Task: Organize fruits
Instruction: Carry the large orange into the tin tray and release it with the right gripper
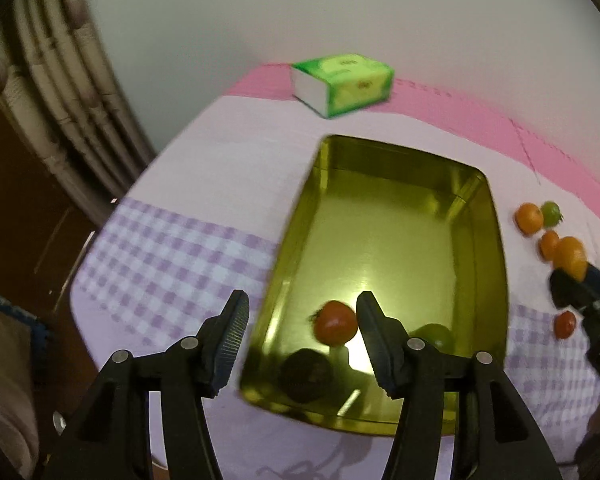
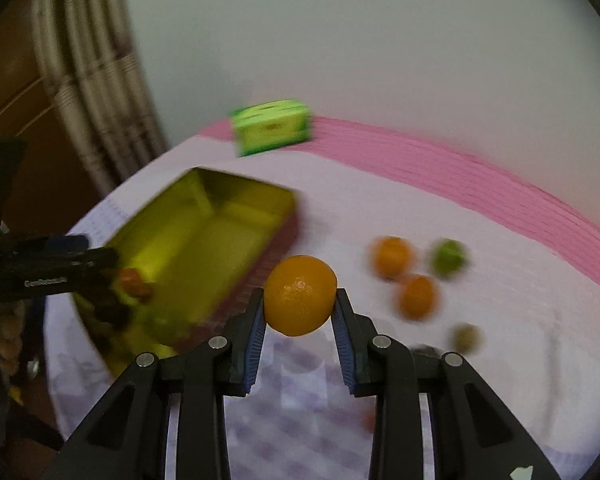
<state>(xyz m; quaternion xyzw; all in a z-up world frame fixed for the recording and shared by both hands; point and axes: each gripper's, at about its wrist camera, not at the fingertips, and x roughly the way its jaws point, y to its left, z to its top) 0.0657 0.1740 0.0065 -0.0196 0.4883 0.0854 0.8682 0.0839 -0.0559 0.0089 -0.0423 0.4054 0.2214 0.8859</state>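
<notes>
A gold metal tin (image 1: 484, 216) lies open on the table; it also shows in the right wrist view (image 2: 228, 200). In it lie a red tomato (image 1: 335, 323), a green fruit (image 1: 436, 336) and a dark fruit (image 1: 306, 374). My left gripper (image 1: 302, 338) is open and empty above the tin's near left corner. My right gripper (image 2: 300, 312) is shut on an orange (image 2: 300, 295), held above the table right of the tin; the orange also shows in the left wrist view (image 1: 571, 258). Loose oranges (image 2: 392, 258) (image 2: 418, 296) and a green fruit (image 2: 449, 258) lie on the cloth.
A green tissue box (image 1: 346, 82) stands at the back of the table by the wall. A small red fruit (image 1: 565, 325) and a small greenish fruit (image 2: 467, 338) lie on the checked cloth (image 1: 172, 248). The table's left edge drops off beside pipes (image 1: 64, 92).
</notes>
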